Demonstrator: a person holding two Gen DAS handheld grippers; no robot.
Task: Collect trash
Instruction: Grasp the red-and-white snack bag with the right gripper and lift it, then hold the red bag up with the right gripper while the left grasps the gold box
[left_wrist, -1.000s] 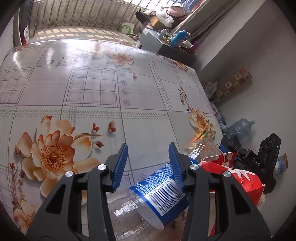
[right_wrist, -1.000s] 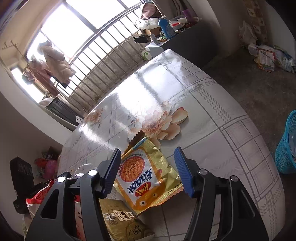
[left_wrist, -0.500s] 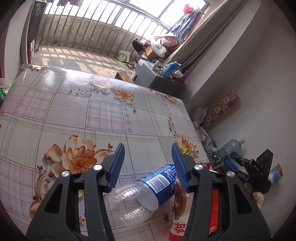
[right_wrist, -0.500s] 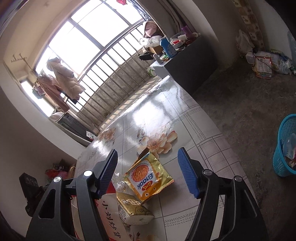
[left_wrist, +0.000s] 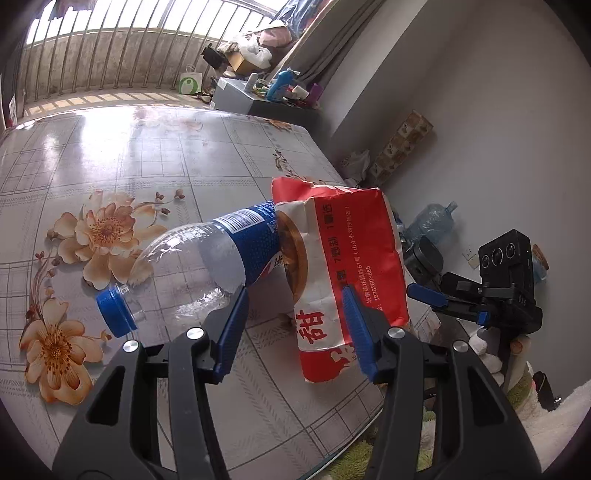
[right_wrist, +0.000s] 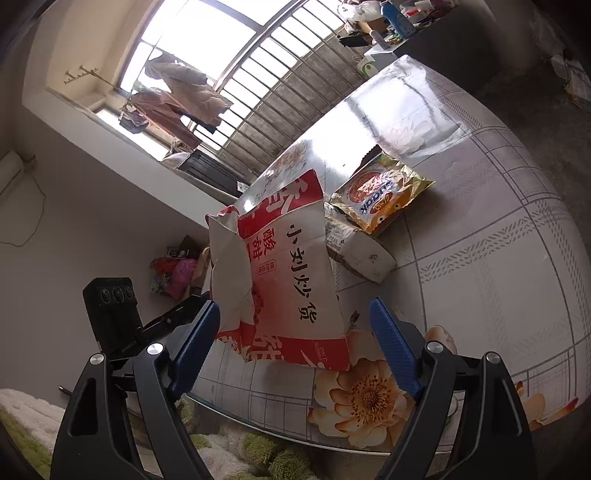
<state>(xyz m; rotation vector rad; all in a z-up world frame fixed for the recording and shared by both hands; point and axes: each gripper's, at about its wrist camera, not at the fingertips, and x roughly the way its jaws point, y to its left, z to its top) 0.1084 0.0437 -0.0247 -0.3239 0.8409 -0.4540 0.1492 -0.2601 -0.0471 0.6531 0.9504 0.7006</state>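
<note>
Both tools gape wide: left tool (left_wrist: 293, 328) faces the red bag (left_wrist: 343, 266), clear bottle (left_wrist: 199, 266) at ten o'clock; right tool (right_wrist: 295, 347) likewise.

Left tool (left_wrist: 293, 325): we carry two black plastic arms with triangular cut-outs, each ending in a blue ribbed pad (left_wrist: 231, 332). Round silver screw heads sit on the arms, two on either side. Right tool (right_wrist: 295, 347): ours is of the same make, with black skeleton arms, blue ribbed pads (right_wrist: 395, 352) and four silver screws. Neither view shows cables, sleeves or skin.
</note>
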